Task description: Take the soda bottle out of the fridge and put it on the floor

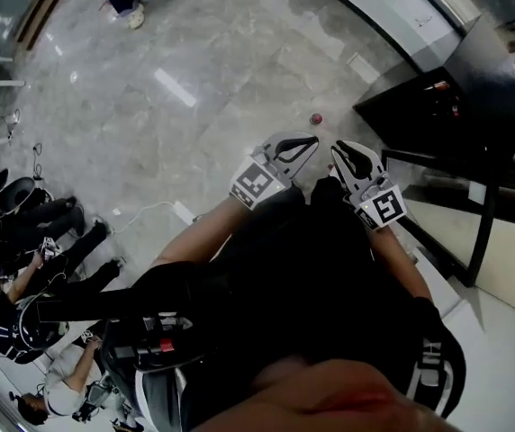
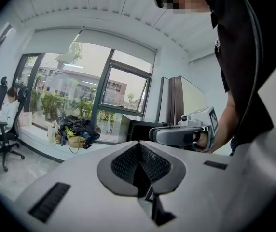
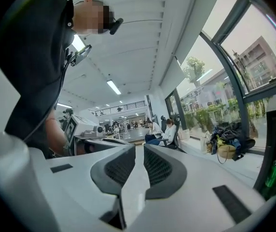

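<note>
The black fridge (image 1: 438, 106) stands open at the upper right of the head view, with reddish items on its shelf. In the right gripper view a green bottle (image 3: 273, 173) shows inside the fridge (image 3: 275, 129) at the right edge. A small red round thing (image 1: 316, 118) lies on the marble floor in front of the fridge; I cannot tell what it is. Both grippers are held up side by side before the person's chest, empty. The left gripper (image 1: 310, 139) (image 2: 139, 144) has its pads together. The right gripper (image 1: 337, 148) (image 3: 137, 146) keeps a narrow gap with nothing in it.
A white cable and power strip (image 1: 181, 210) lie on the floor to the left. People sit on office chairs at the lower left (image 1: 23, 268). Bags (image 2: 75, 132) are piled on the window ledge. A dark-framed glass partition (image 1: 487, 223) runs along the right.
</note>
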`<state>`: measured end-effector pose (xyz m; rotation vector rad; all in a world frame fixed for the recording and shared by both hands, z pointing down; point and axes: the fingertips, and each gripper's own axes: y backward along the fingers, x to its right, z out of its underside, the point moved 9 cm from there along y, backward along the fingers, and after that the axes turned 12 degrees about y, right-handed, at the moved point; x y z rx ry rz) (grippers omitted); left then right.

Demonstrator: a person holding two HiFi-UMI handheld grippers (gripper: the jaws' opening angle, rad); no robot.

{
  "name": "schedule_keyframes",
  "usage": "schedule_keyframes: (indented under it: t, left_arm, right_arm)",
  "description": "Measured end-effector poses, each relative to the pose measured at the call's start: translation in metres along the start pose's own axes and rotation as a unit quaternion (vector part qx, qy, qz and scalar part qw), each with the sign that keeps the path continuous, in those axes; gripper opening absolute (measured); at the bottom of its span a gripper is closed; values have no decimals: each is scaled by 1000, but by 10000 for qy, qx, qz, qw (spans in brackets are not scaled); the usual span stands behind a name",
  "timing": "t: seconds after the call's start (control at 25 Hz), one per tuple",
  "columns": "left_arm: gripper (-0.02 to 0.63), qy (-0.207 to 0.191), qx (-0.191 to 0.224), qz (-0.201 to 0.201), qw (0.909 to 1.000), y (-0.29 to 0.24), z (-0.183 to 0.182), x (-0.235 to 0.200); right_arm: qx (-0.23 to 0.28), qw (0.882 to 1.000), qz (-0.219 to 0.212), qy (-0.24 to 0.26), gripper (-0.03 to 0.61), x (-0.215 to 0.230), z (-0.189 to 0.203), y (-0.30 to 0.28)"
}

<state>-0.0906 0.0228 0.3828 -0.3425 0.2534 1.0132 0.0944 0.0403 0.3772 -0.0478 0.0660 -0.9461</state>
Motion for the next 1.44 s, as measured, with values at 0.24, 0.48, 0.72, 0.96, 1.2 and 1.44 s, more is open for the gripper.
schedule_keyframes:
  t: [0.24, 0.48, 0.72, 0.96, 1.2, 1.44]
  left_arm:
    - [5, -279, 70, 328, 9990, 13, -25, 27]
    - [5, -396, 191, 496, 9978, -7, -34, 26]
    - [5, -424, 241, 550, 9973, -10, -41, 25]
    - [5, -418, 251, 569, 9972, -12, -43, 24]
    - [5, -410, 290, 553, 9972, -9, -42, 24]
    - [5, -447, 242, 589, 9970, -10, -41, 22]
  right_arm:
    - [-148, 9987, 462, 150, 20, -18, -38, 23]
    - [-32, 9979, 399, 512, 12, -6, -46, 23]
    - [25, 9974, 490, 529, 12, -5, -48, 17]
    - [34, 9971, 517, 553, 11, -1, -49, 13]
    - [37, 9973, 492, 542, 11, -5, -47, 10]
    - [58, 9974, 534, 472, 12, 0, -45, 8]
